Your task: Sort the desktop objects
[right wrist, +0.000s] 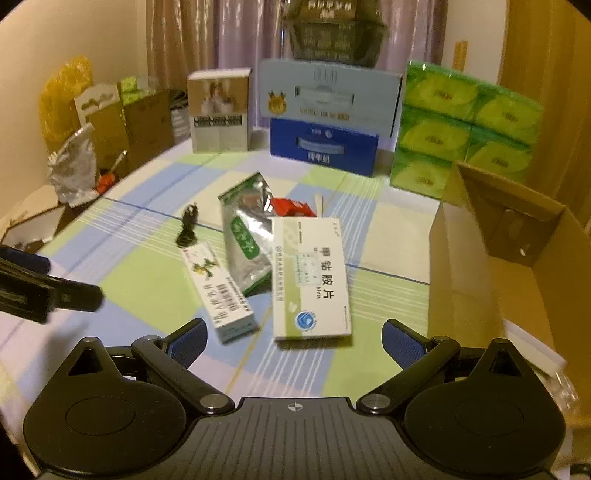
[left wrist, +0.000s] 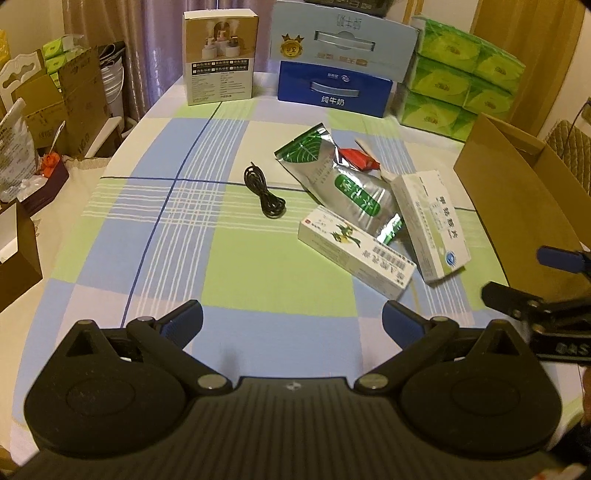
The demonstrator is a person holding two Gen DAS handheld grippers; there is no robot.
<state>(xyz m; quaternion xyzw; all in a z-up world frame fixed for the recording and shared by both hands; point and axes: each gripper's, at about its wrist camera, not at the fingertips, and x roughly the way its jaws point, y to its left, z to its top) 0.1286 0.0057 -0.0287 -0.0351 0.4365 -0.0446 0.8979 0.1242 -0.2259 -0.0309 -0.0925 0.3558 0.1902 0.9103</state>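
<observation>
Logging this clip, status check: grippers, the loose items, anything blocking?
Left gripper open, empty. Right gripper open, empty, nearest the wide medicine box. Loose items untouched beside cardboard box. Nothing blocking.

- A home room, dining-table style: a tabletop under a blue, green and white checked cloth (left wrist: 177, 236).
- Pale drawn curtains (right wrist: 207, 33) behind its far edge.
- Stacked green tissue packs (left wrist: 461, 74) and blue milk cartons (left wrist: 334, 88) along that far edge.
- Brown cardboard boxes (left wrist: 70, 99) crowd the floor beyond the left edge.
</observation>
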